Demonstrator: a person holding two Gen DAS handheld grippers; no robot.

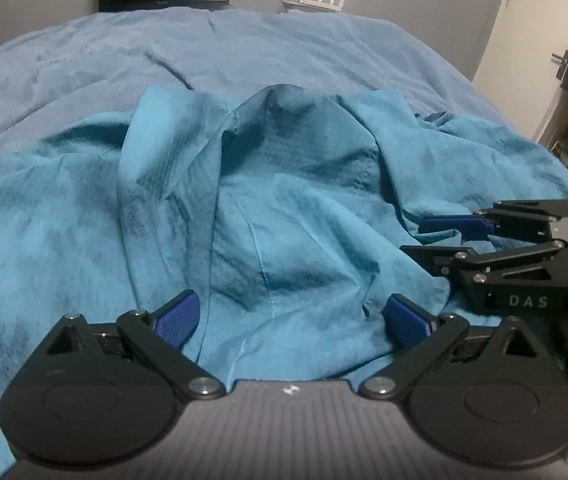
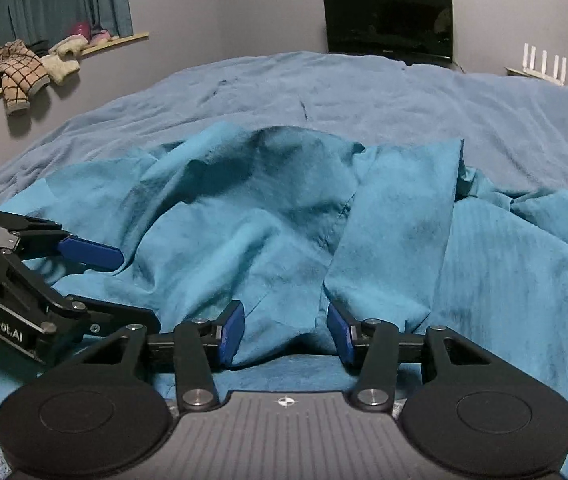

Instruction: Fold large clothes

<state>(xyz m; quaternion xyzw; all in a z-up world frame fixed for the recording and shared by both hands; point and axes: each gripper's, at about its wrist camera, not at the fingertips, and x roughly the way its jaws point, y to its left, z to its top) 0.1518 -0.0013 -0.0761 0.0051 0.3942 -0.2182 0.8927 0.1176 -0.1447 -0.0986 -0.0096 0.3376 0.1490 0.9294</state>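
The teal garment [image 1: 284, 200] lies crumpled in a heap on the near part of the bed [image 1: 83, 60], which is covered in a blue-grey blanket. Its cloth rises to a peaked fold in the middle, with a flat panel [image 2: 400, 216] lying to the right of it. The left claw [image 1: 291, 318] is released, its blue pads spread wide with a ridge of the cloth between them. The right claw [image 2: 286, 334] is likewise released, straddling a fold at the garment's near edge. The two claws sit just beside each other, low over the fabric. At the far wall stand a dark monitor [image 2: 388, 20] and a white router [image 2: 544, 62].
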